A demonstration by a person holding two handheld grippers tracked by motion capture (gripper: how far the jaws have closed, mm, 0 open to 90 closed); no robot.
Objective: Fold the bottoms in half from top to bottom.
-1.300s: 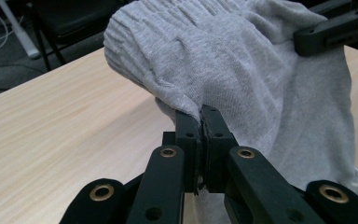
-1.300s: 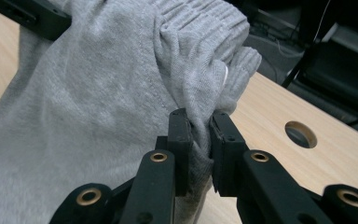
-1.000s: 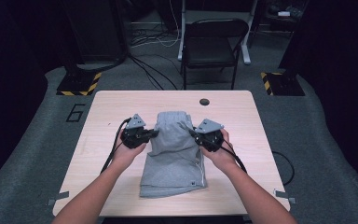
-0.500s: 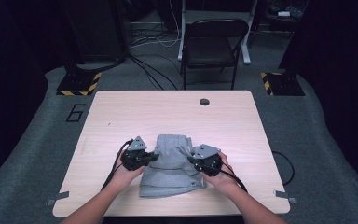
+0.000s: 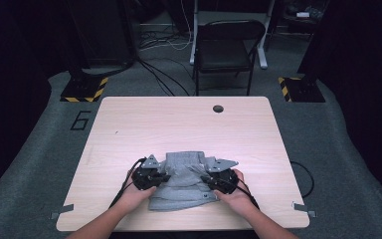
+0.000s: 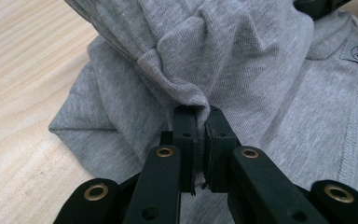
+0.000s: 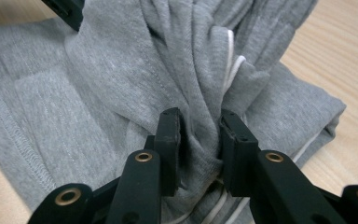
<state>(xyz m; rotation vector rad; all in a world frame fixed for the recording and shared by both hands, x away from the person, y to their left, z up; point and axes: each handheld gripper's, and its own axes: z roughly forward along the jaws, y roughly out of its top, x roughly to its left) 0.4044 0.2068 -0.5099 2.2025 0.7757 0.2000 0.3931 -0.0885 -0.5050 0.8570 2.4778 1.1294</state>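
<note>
Gripping a grey garment (image 5: 184, 186) at both sides, I keep it low on the wooden table (image 5: 179, 124), near the table's front edge. My left gripper (image 6: 198, 123) is clamped tight on a thin gathered fold at the garment's left side; the jaws stand almost together with cloth pinched between them. My right gripper (image 7: 200, 126) has a thicker bunch of cloth, with a white cord (image 7: 230, 51) running through it, between its jaws. These jaws have just been opening, yet the pads (image 7: 170, 135) press against the bunch on both sides. Seen from the high view, my left hand (image 5: 137, 191) and right hand (image 5: 236, 194) flank the garment, whose lower part lies folded flat on the table beneath the raised fold.
</note>
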